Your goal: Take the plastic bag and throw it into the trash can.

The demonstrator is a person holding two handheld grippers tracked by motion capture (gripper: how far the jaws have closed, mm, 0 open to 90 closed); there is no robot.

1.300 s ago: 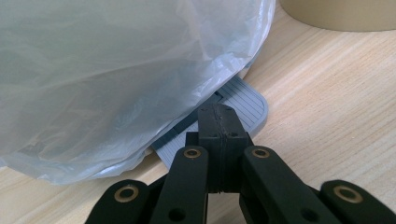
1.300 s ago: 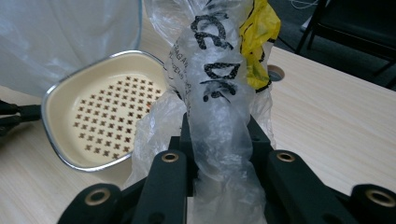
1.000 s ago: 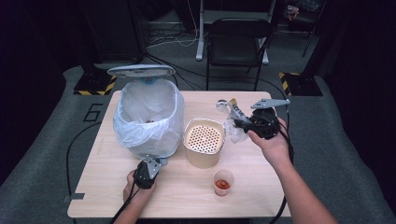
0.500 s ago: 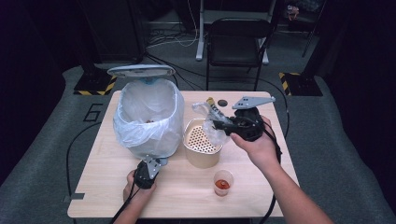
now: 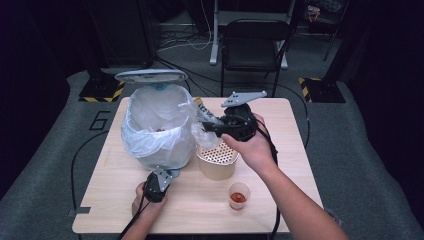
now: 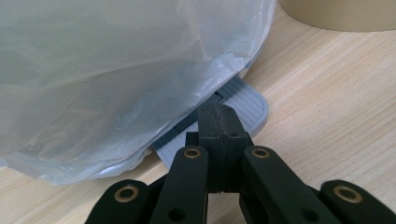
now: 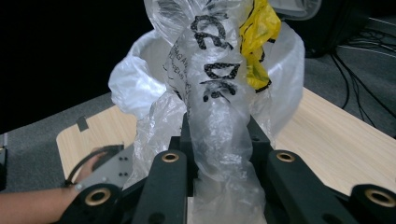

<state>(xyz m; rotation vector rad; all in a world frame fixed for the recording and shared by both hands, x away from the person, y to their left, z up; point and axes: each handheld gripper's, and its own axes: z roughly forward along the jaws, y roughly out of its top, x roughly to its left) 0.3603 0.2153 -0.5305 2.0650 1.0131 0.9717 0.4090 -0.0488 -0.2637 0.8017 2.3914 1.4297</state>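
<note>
One crumpled plastic wrapper [image 7: 219,93], clear with black print and a yellow scrap, is clamped in the right gripper [image 5: 212,125] beside the bin's [image 5: 160,125] rim, above the perforated beige basket [image 5: 217,162]. Left gripper [image 5: 160,180], jaws together, presses the bin's grey pedal [image 6: 247,100]. A small cup [image 5: 238,194] holds something red.

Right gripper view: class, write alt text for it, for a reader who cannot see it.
The right gripper is shut on a crumpled clear plastic wrapper with black print and a yellow patch, held up in front of a bin lined with a white plastic bag. Behind lies a wooden table, with the other hand at lower left.
</note>
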